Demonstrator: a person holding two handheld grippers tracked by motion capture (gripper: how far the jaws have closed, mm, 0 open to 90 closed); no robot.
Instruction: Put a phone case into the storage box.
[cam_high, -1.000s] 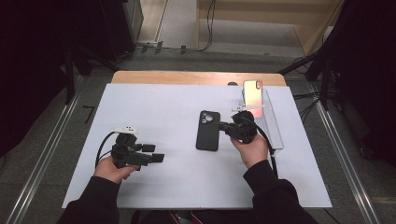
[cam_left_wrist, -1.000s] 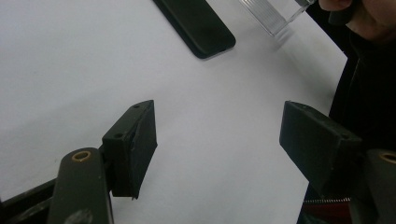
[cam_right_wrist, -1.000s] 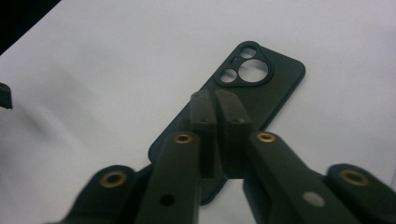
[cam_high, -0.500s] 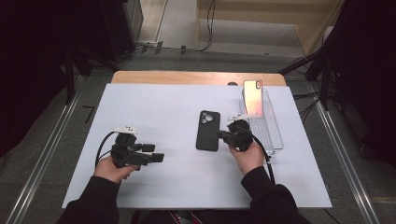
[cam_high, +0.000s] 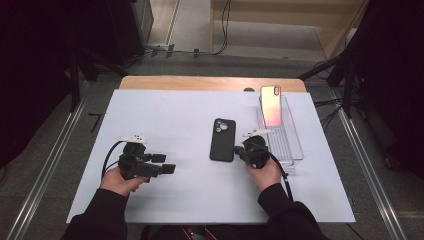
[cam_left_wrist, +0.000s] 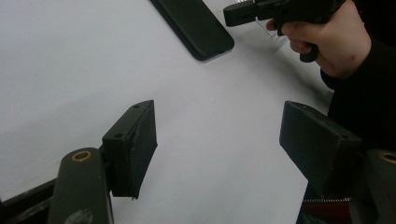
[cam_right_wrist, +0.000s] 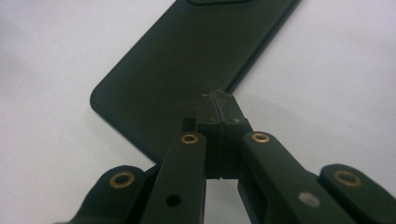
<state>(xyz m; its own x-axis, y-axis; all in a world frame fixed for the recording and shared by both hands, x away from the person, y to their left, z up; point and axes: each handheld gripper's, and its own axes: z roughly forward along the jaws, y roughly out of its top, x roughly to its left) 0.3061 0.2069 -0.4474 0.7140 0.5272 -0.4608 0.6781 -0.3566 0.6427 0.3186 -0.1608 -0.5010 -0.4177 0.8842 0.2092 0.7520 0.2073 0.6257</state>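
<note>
We find the right gripper (cam_high: 241, 150) with its jaws pressed flat together, nothing between them. In the right gripper view its closed fingers (cam_right_wrist: 219, 109) sit over the near long edge of the black phone (cam_right_wrist: 187, 70), close to the corner; we cannot tell whether they touch it or hover just above. The phone lies face down on the white table (cam_high: 165, 115), its camera bump at the end away from the person, and stretches ahead of and to the left of the closed tips.

In the high view the phone (cam_high: 223, 140) lies just beside the right gripper, on the side facing the left one. Behind the right gripper stands a clear tray (cam_high: 292, 145), with a second phone (cam_high: 270, 105) leaning upright at its far end, well beyond the fingers.

We note the left gripper (cam_high: 167, 163) well apart from the phone, its jaws spread and empty. In the left gripper view its fingers (cam_left_wrist: 133, 140) frame bare table; the phone (cam_left_wrist: 196, 23) lies far ahead of them, with the right hand (cam_left_wrist: 327, 42) beyond it.
</note>
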